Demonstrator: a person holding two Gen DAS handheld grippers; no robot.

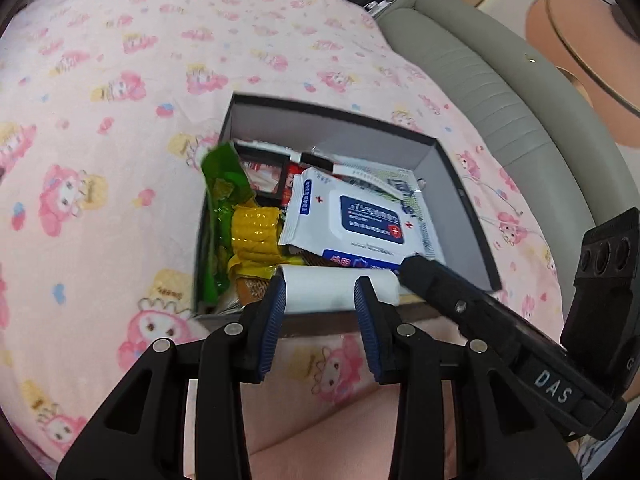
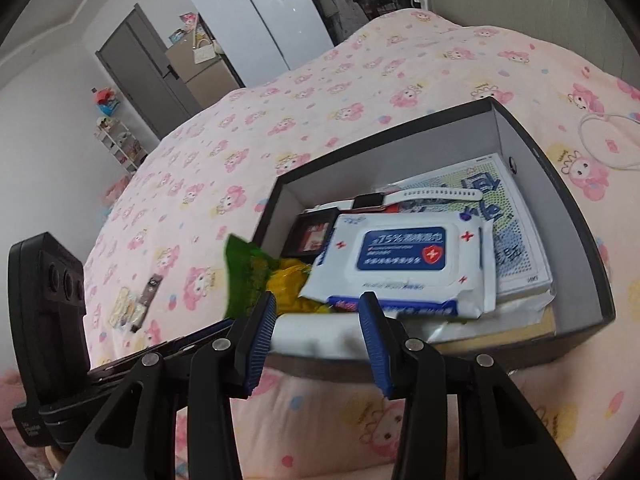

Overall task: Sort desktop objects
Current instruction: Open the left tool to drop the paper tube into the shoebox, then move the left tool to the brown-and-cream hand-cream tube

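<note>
Bed with pink cartoon-print cotton sheet (image 1: 120, 80) fills both views; a grey padded headboard (image 1: 480, 80) curves along its far edge in the left wrist view.

Dark grey open cardboard box with pale grey inner walls (image 1: 332, 136) sits on the sheet, sorted things piled inside.

In the box, largest down:
- white printed sheet with a blue dotted pattern (image 2: 516, 240), flat against the right wall, lowest layer.
- white wet-wipe pack with blue label and red crosses (image 1: 360, 220), lying on top, middle of the box, slightly tilted.
- white cylinder, paper-like roll (image 1: 336, 288), lying on its side along the box's near wall.
- green crinkled foil snack packet (image 1: 222, 184), standing up against the left wall, its top above the rim.
- yellow foil packet (image 1: 256, 228), just beside the green one, touching the wipe pack's left edge.
- black-framed red item (image 2: 314, 232) behind the wipe pack; type unclear.
- white strap with a black section (image 2: 436, 195) across the back.

Left gripper (image 1: 320, 300): blue-padded fingers spread, either side of the white roll's middle; contact unclear. Right gripper (image 2: 318, 314): fingers spread over the same roll at the near wall, nothing pinched.

Outside the box: thin white cord loop (image 2: 608, 140) on the sheet to the right; small packets (image 2: 136, 304) on the sheet to the left, blurred.
</note>
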